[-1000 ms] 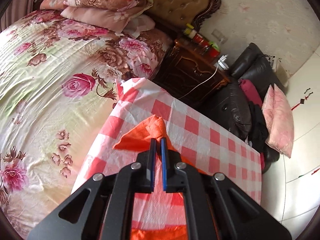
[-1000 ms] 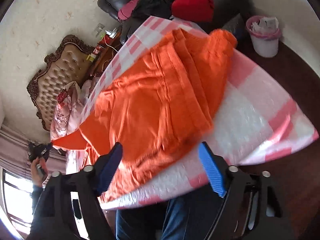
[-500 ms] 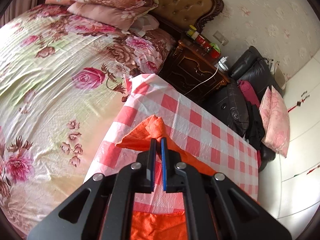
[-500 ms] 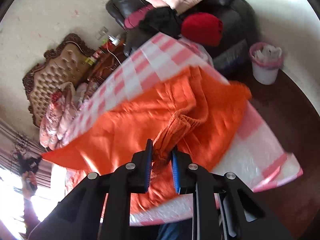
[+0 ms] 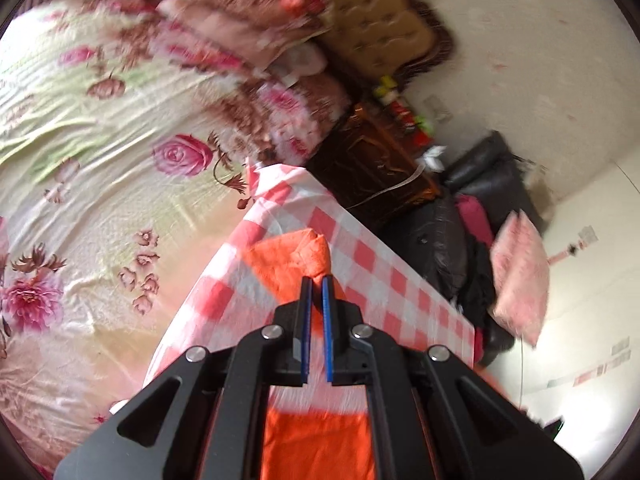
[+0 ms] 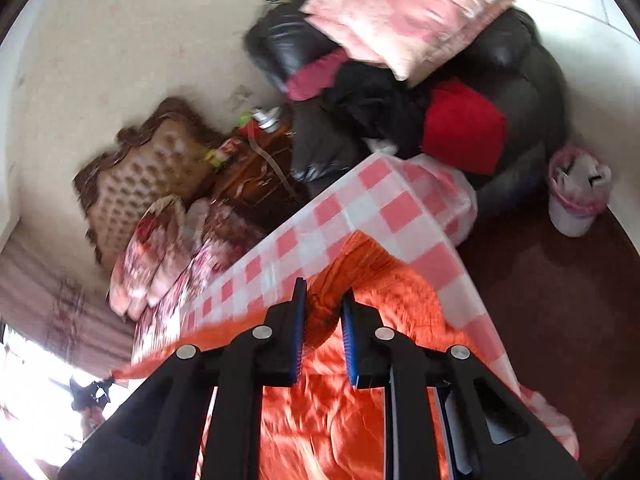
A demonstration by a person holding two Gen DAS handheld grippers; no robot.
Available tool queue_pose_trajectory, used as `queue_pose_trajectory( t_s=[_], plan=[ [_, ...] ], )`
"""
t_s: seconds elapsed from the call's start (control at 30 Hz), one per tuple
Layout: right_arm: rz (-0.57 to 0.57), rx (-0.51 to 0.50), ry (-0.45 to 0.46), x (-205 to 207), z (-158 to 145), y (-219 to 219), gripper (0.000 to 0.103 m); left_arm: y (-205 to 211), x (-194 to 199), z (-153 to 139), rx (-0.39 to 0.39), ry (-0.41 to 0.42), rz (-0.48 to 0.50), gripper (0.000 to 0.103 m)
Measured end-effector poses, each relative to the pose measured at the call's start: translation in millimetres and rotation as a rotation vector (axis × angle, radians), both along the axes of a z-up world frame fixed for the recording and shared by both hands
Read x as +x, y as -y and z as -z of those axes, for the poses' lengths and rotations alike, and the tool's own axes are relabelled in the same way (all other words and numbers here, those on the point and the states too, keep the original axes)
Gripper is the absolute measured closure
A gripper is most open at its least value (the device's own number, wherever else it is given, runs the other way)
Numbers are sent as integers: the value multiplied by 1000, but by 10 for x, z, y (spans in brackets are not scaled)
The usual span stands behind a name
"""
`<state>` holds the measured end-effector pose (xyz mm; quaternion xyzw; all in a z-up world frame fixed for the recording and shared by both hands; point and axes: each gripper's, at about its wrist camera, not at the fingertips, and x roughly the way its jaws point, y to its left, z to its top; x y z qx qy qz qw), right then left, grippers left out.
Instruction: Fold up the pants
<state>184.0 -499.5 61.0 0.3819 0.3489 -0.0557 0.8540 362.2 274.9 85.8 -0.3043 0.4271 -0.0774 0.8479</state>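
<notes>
The orange pants (image 5: 286, 264) lie on a table under a red-and-white checked cloth (image 5: 384, 280). My left gripper (image 5: 317, 280) is shut on one corner of the fabric and holds it up over the cloth. In the right wrist view the pants (image 6: 404, 312) hang and bunch below my right gripper (image 6: 324, 288). Its blue pads are shut on a gathered fold of orange cloth, raised off the checked cloth (image 6: 360, 208). Both views are blurred by motion. The rest of the pants runs under the grippers' bodies.
A bed with a floral sheet (image 5: 100, 160) and stacked pillows (image 5: 240, 12) borders the table's left side. Beyond the table stand a dark wooden nightstand (image 5: 368, 160) and a black sofa (image 6: 520, 80) with cushions. A white bin (image 6: 576, 196) stands on the dark floor at right.
My right gripper went from wide open over the pants to shut on a bunch of fabric and rose with it. The left gripper lifted its held corner and moved sideways.
</notes>
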Motion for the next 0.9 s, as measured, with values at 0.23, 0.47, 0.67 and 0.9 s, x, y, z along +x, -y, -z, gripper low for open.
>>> queue_pose_trajectory(
  t_s=[0.23,0.47,0.67,0.9],
  plan=[
    [11,-14,-143,-819,904,-5,86,-273,-1625,1229,-69,-86,-6,98],
    [34,47,-213,-1108,1461,91,87,-437,-2094,2122,-234,-171,-66,99],
    [-6,-5,-123,-1044,921,-2,87,-475,-2093,1576,-228,-91,-64,98],
    [-15,-46,-241,-1114,1262,-2,87,-431,-2395,2149,-215,-219,-90,99]
  ],
)
